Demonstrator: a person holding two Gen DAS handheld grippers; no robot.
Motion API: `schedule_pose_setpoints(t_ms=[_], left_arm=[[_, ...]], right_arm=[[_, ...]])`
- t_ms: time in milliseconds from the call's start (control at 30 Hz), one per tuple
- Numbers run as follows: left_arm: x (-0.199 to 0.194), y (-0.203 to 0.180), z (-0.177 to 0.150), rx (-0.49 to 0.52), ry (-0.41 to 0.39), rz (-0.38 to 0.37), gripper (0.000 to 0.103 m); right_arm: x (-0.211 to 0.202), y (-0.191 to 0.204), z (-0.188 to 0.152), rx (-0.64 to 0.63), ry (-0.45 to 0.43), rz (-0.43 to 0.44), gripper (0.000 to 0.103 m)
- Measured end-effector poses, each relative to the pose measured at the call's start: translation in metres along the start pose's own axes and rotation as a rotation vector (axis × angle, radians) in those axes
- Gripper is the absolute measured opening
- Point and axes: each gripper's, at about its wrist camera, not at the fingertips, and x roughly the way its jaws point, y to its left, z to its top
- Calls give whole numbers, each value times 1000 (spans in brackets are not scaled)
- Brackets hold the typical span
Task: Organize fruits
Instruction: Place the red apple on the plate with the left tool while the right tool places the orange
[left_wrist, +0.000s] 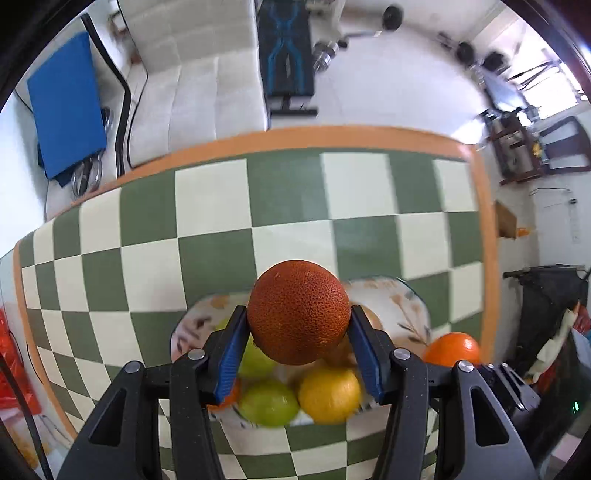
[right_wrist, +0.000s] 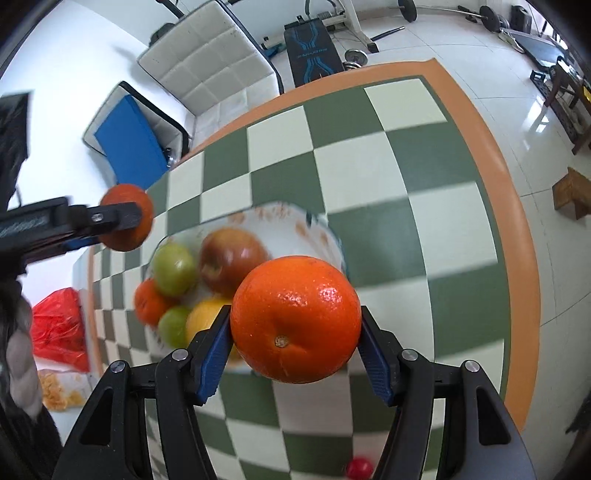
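Observation:
My left gripper (left_wrist: 298, 325) is shut on a dark, rough-skinned orange (left_wrist: 298, 312) and holds it above a patterned white plate (left_wrist: 406, 306). The plate holds two green fruits (left_wrist: 267, 404), a yellow fruit (left_wrist: 330, 394) and part of a small orange one. My right gripper (right_wrist: 295, 325) is shut on a bright glossy orange (right_wrist: 295, 319), above the near right side of the same plate (right_wrist: 280, 218), which also holds a red apple (right_wrist: 231, 258). The left gripper with its dark orange (right_wrist: 127, 218) shows at the left of the right wrist view. The bright orange also shows in the left wrist view (left_wrist: 452, 349).
The plate sits on a green-and-cream checkered tablecloth (right_wrist: 424, 221) with an orange border. A small red fruit (right_wrist: 358, 468) lies at the near edge. A red plastic bag (right_wrist: 59, 325) is off the table's left. A white sofa and a weight bench stand beyond the table.

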Motion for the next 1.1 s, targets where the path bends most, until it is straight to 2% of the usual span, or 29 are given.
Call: schedule_pose_setpoints(t_ms=[167,300,500,667,767,800,933,1033,1067,1100], left_arm=[[43,-2,10,29,146,-9,52],[54,0,5,26,193,-29,53],[48,-1,1,16,183,-32,53],[45,-3,1,16,183,-8,53],[40,-2,-2,15,166,1,53],[38,-2,-4,15,155,6,56],[23,1,-13,3,93,17,73],[14,4,-27,-12,48,32,76],[10,6,-34,-18,28,44,80],[7,8,-41,-26,9,52,91]], right_arm=[[22,-5,21,-29,57,-16,67],[32,-6,25,-41,79,-6,67],[40,-1,29,-74,104,-10,68],[41,0,32,-77,114,-2,76],[36,-1,31,-73,108,-1,76],[33,-2,29,-71,102,-2,76],[18,1,22,-84,74,-22,91],[7,8,12,-111,43,-71,91],[3,9,8,-114,32,-83,92],[0,10,5,-116,22,-94,93]])
